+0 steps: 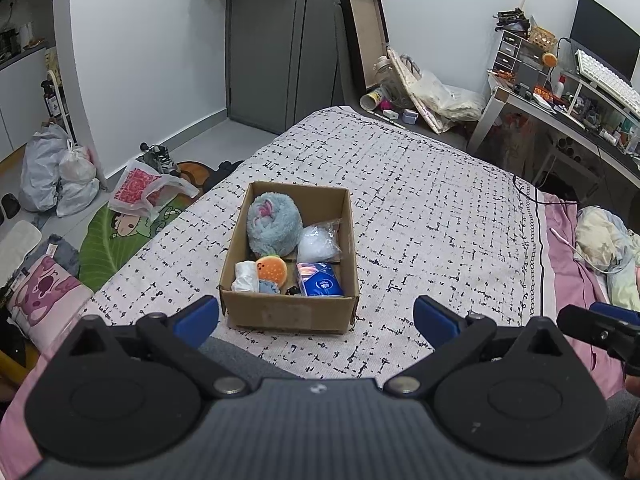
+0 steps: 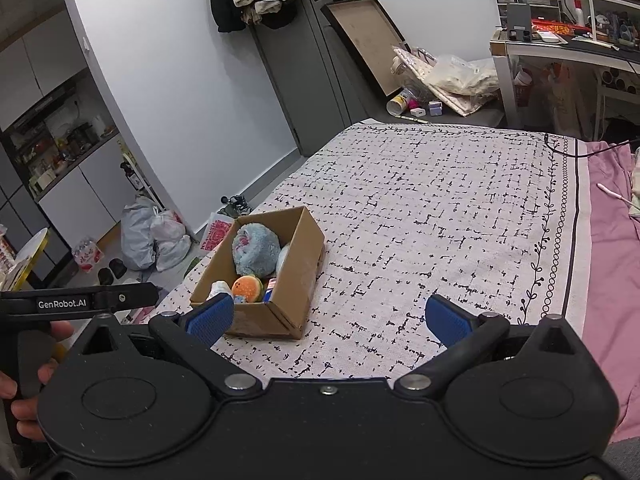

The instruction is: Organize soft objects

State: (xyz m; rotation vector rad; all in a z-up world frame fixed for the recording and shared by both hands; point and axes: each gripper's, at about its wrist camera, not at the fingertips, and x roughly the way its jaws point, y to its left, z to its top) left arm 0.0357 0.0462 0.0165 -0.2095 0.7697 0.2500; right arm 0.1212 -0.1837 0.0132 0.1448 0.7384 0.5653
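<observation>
Blue tissue pack [image 1: 320,280] face-up in left view; edge-on in right.

patterned bedspread [image 1: 420,208], grey door [image 1: 280,40], cluttered desk [image 1: 560,108], keyboard [image 1: 608,80]

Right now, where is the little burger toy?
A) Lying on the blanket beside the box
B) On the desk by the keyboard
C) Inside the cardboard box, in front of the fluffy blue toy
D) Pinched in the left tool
C: the burger toy sits inside the cardboard box, at the near end in front of the fluffy blue toy, and both tools are open and hold nothing.
</observation>
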